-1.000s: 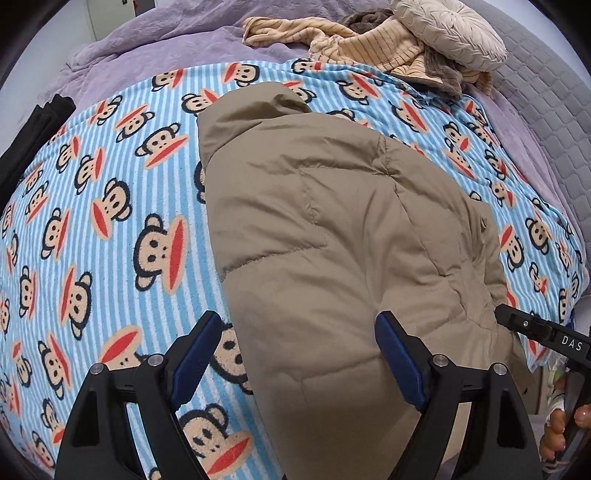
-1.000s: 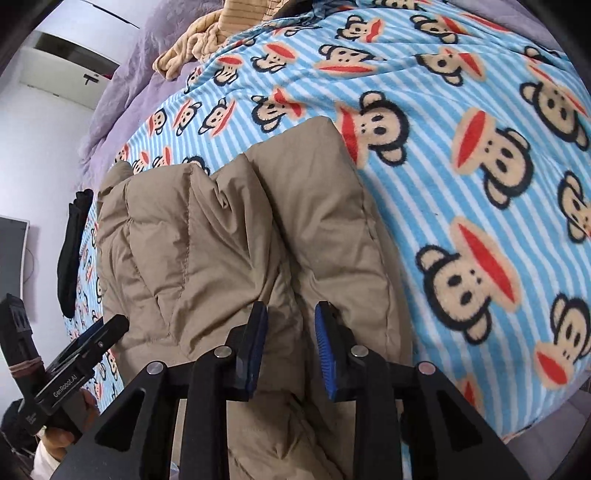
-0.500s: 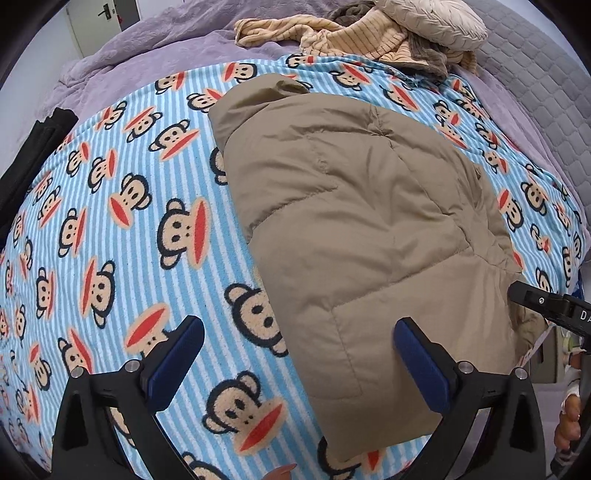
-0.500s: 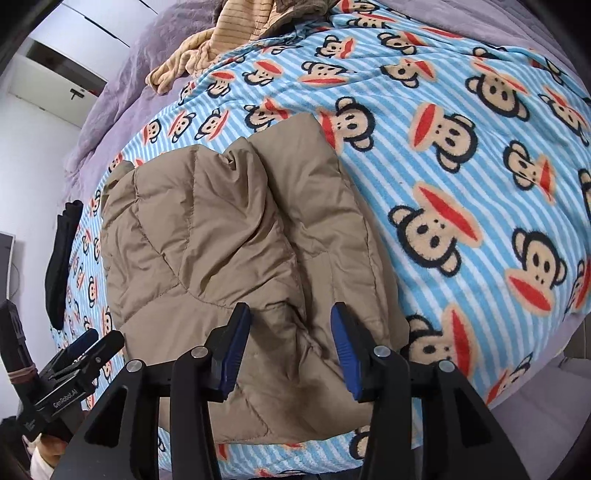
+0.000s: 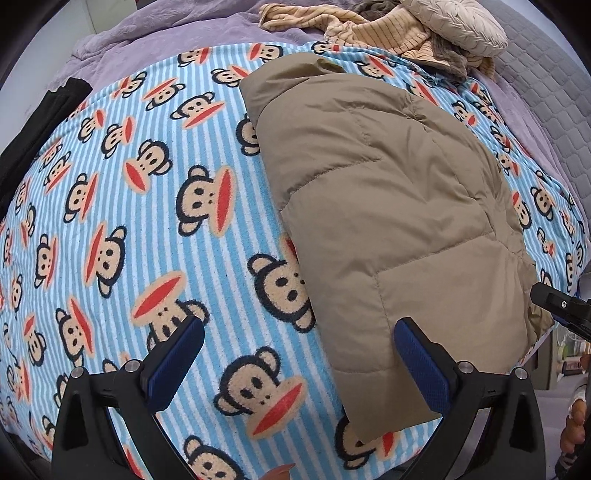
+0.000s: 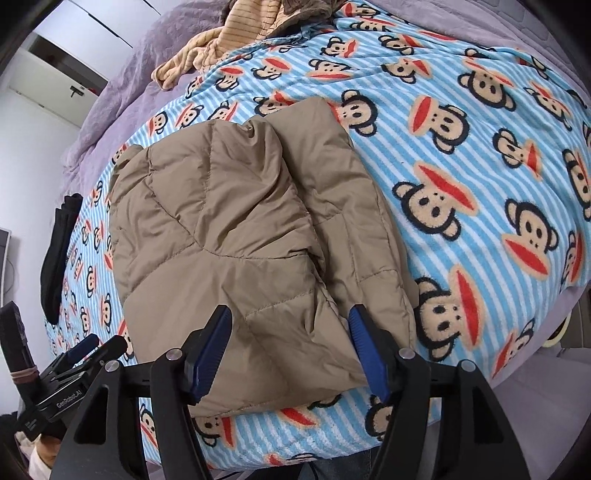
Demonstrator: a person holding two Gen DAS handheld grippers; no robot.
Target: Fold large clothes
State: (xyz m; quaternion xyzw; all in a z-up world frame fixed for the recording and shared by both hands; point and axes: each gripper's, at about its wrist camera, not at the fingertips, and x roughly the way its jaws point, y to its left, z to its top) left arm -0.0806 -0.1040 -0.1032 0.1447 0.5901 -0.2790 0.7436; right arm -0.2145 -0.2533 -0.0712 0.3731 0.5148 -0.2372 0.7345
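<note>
A tan puffer jacket [image 5: 388, 206] lies folded into a long bundle on the blue striped monkey-print blanket [image 5: 147, 206]. Its near end reaches the bed's front edge. My left gripper [image 5: 295, 345] hangs wide open above the blanket, just left of the jacket's near end, holding nothing. In the right wrist view the same jacket [image 6: 229, 236] fills the middle. My right gripper [image 6: 290, 339] hovers over its near end with jaws opening and the pads clear of the fabric. The left gripper [image 6: 96, 345] shows at the lower left there.
A pile of beige striped clothes [image 5: 373, 29] and a cream cushion [image 5: 458, 22] sit at the far end of the bed. A black garment [image 5: 33, 133] lies on the left edge. Purple bedding [image 5: 155, 40] surrounds the blanket. A person's hand [image 5: 576, 417] shows at the lower right.
Both grippers have pulled back from the jacket towards the bed's front edge. The right jaws, nearly closed on the fabric before, have spread apart. The left jaws have widened too.
</note>
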